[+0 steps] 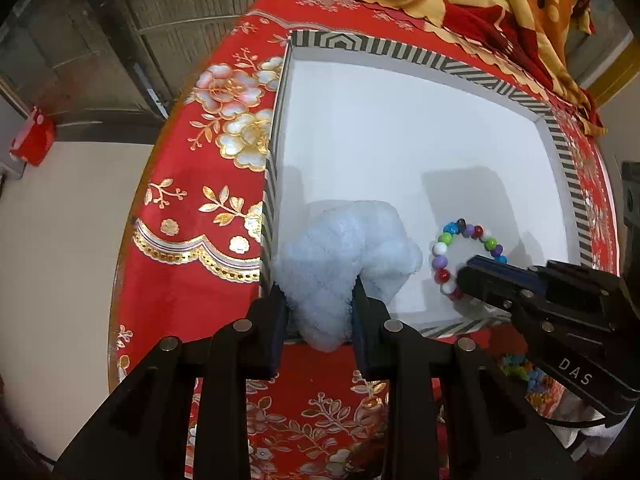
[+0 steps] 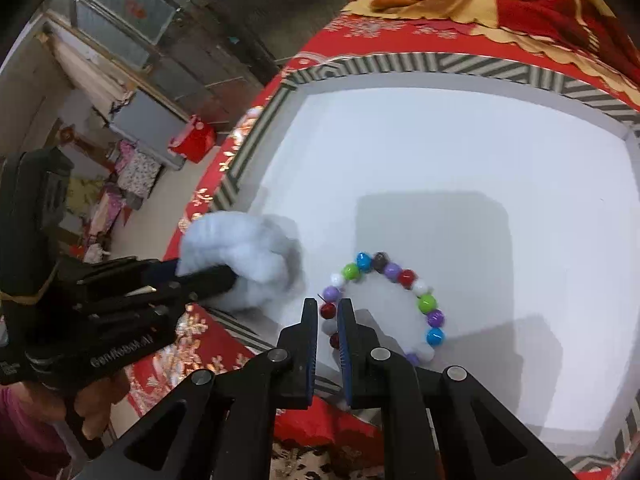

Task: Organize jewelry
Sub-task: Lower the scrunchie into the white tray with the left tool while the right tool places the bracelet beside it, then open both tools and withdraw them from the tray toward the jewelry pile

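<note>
Right gripper (image 2: 329,316) first — jaws drawn tight on the bead bracelet (image 2: 394,300), a dark red bead pinched between the blue-lined pads at the ring's near-left side. The bracelet is a loop of glossy round beads: blue, green, purple, red, white and one dark one. It lies on the white floor of the box (image 2: 420,65), close to the near wall and toward the near left corner, the far arc of the loop fanning out past the fingertips.

Over to the left gripper (image 1: 320,300) — its jaws stand partly apart with the fluffy pale blue scrunchie (image 1: 344,256) bulging between them, pads against its sides, down in the box's near left corner. The box rim carries grey-and-white chevron stripes. Lettering now: "DAS" on the right gripper's body, "GenRobot.AI" on the left. Beneath it all, a red tablecloth (image 1: 192,184) with gold-edged flowers.
</note>
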### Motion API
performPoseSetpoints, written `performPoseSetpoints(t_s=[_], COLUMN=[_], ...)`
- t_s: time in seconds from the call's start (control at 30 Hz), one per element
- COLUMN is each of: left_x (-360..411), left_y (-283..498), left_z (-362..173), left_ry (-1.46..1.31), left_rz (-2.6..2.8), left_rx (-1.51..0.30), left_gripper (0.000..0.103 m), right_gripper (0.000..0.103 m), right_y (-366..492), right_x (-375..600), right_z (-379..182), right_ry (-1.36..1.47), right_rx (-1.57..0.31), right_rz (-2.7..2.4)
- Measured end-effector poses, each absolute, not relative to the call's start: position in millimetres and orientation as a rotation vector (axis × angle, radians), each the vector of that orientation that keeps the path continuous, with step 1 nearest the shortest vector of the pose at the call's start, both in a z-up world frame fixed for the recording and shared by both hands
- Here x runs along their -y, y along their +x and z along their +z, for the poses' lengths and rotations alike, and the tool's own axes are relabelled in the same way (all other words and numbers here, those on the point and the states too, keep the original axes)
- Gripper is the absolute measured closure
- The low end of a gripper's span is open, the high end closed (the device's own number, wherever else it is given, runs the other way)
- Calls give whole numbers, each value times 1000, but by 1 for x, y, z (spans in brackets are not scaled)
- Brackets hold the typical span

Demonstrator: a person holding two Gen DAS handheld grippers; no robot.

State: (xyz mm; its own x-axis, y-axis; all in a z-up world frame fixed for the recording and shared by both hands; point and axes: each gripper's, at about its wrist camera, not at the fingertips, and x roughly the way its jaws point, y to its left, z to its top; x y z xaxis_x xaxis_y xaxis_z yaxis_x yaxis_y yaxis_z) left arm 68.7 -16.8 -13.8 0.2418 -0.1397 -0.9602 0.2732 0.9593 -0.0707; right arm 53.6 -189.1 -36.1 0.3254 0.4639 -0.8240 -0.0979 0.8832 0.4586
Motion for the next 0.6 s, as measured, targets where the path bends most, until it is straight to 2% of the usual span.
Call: performPoseSetpoints(t_s=[0.13,0.27,0.33,0.6], left_x=[21,23,22,19], left_y=[67,64,61,35], left_z=[-15,-12,-7,22], left_ry=[121,106,100,93], left_rz=[-296,-291,-289,-305], left_rx=[-1299,-1292,-1277,-1199], left_gripper=[61,55,47,46], right_gripper=[93,93,93,93], right_y=[46,28,17,-37], right_x=[203,211,213,216], right_z=[-25,-6,6,47], right_ry=[381,360,340,302], right_rx=[-1162,-1110,-1081,-970], right_rz=[358,319,304,256])
